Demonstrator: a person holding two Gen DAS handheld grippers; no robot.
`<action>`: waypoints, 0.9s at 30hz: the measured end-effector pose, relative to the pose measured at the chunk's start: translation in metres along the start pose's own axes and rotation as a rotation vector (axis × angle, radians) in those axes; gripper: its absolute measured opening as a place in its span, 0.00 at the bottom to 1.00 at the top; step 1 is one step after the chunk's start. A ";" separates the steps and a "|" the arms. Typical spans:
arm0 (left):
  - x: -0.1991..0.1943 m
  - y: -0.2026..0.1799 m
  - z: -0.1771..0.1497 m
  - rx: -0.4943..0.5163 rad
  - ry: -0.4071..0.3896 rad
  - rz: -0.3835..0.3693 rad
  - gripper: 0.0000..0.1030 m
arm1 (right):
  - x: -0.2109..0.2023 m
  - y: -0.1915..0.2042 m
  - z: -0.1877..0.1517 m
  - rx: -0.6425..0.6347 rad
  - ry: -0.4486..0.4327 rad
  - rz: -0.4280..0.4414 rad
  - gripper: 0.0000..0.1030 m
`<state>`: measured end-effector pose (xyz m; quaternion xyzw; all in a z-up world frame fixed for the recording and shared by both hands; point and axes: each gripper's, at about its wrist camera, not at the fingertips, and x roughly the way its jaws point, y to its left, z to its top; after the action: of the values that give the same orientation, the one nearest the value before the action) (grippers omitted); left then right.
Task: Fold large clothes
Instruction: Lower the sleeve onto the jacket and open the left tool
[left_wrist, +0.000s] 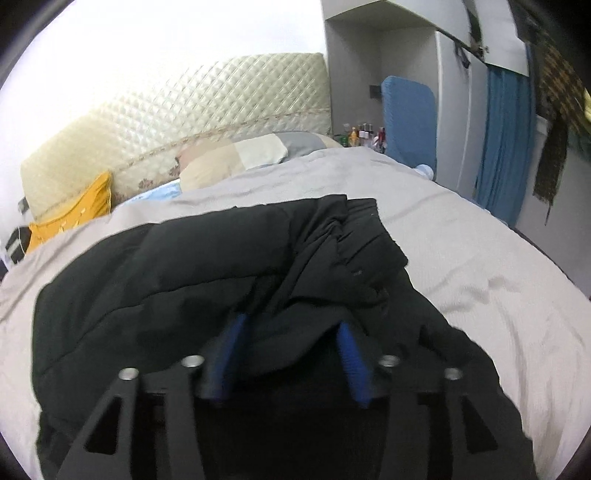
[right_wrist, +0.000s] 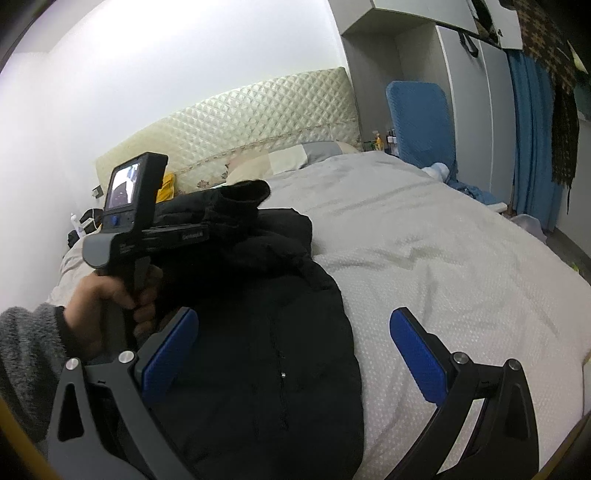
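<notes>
While bunched black puffer jacket (left_wrist: 207, 280) lies on grey bedspread (left_wrist: 461, 258), both grippers' jaws gape, gripping nothing.

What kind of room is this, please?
Most likely a home bedroom. A bed with a grey cover fills the view, a quilted cream headboard stands against the wall with pillows before it, and a black padded jacket lies spread on the bed.

A home bedroom. A bed (right_wrist: 443, 258) with a grey cover fills the middle of both views, backed by a cream quilted headboard (right_wrist: 258, 118) at upper centre, with pillows (left_wrist: 243, 155) and a yellow cushion (left_wrist: 74, 214) at left. Small bottles (left_wrist: 364, 134) crowd a bedside surface, and blue curtains (left_wrist: 506, 140) and a wardrobe (right_wrist: 424, 44) stand upper right.
</notes>
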<state>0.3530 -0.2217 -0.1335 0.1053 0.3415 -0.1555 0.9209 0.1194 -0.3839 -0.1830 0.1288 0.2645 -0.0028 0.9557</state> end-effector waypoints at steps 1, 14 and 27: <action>-0.009 0.002 -0.002 0.001 -0.014 -0.001 0.84 | 0.000 0.002 0.000 -0.009 0.000 0.002 1.00; -0.116 0.097 -0.013 -0.117 -0.117 -0.012 0.87 | 0.011 0.042 0.014 -0.069 -0.062 0.047 1.00; -0.060 0.195 -0.020 -0.312 -0.108 0.035 0.87 | 0.105 0.111 0.094 -0.198 -0.089 0.117 0.95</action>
<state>0.3675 -0.0216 -0.0914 -0.0416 0.3096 -0.0899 0.9457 0.2649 -0.2927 -0.1314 0.0487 0.2127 0.0733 0.9732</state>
